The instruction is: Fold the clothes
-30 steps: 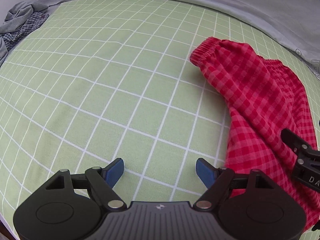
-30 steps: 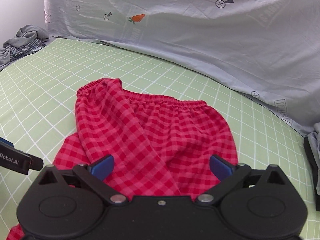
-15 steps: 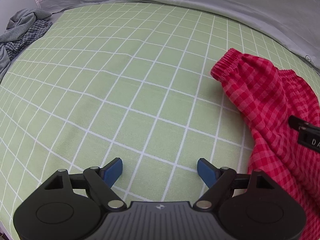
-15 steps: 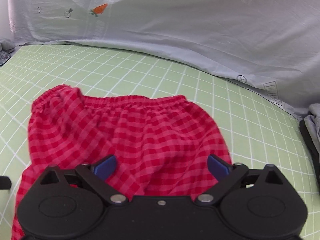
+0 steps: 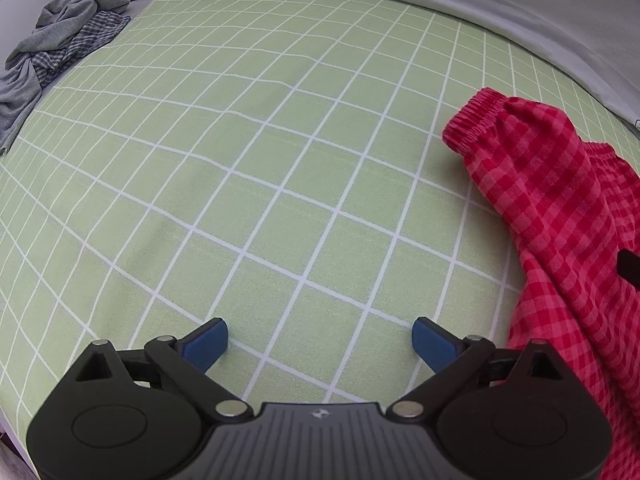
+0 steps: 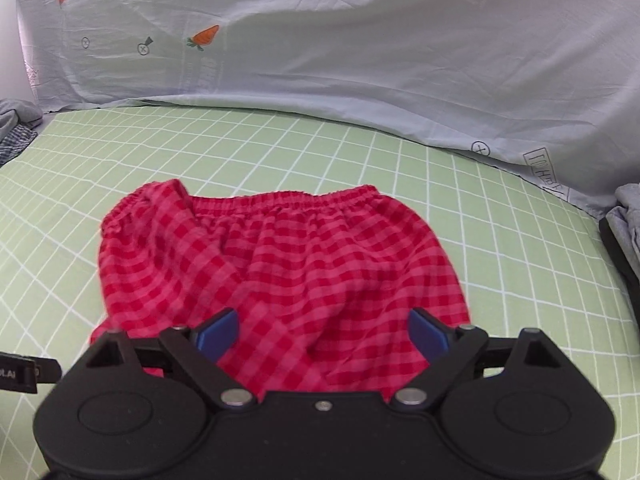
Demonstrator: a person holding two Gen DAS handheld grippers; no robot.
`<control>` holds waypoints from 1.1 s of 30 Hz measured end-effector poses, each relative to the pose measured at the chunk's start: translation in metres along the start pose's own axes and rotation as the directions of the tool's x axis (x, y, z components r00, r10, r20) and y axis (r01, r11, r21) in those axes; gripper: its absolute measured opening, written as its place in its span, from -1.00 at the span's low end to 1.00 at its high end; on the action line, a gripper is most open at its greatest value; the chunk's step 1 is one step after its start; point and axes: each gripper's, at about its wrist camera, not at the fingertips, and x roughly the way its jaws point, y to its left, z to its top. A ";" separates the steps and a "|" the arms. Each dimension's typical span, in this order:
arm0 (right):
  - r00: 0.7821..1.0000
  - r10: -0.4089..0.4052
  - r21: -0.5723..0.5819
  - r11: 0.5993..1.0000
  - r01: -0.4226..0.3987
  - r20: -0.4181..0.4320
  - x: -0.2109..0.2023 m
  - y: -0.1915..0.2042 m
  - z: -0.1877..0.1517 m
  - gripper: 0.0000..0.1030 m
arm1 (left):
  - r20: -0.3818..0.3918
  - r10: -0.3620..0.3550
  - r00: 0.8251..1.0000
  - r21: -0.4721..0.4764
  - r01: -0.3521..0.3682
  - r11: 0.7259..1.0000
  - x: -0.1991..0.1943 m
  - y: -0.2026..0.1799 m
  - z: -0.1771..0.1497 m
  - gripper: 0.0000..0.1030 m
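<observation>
Right hand-held gripper (image 6: 322, 330), jaws spread and empty above red gingham shorts (image 6: 280, 276) lying rumpled on green grid bedsheet (image 5: 248, 184); left hand-held gripper (image 5: 320, 342) likewise released; advised: flatten the turned-over waistband corner (image 5: 474, 120) before folding.

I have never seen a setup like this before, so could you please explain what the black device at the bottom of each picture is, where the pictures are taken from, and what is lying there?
Each black device is a hand-held two-finger gripper; a person carries one in each hand, and there is no robot arm. A fisheye camera on each gripper looks forward along its blue-tipped fingers, which is why the grid lines bend.

One picture comes from the left gripper, the other from the right gripper. Both are open and hold nothing.

The surface is a green checked sheet. On it lie red checked shorts with an elastic waistband, below the right gripper. A grey clothes pile sits at the far left, and a pale blue sheet hangs behind.
</observation>
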 end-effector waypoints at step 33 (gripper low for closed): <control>0.990 0.126 -0.047 0.991 -0.123 0.070 -0.012 0.031 0.017 -1.00 | -0.020 0.001 1.000 -0.007 -0.001 1.000 -0.006 0.034 -0.019 1.00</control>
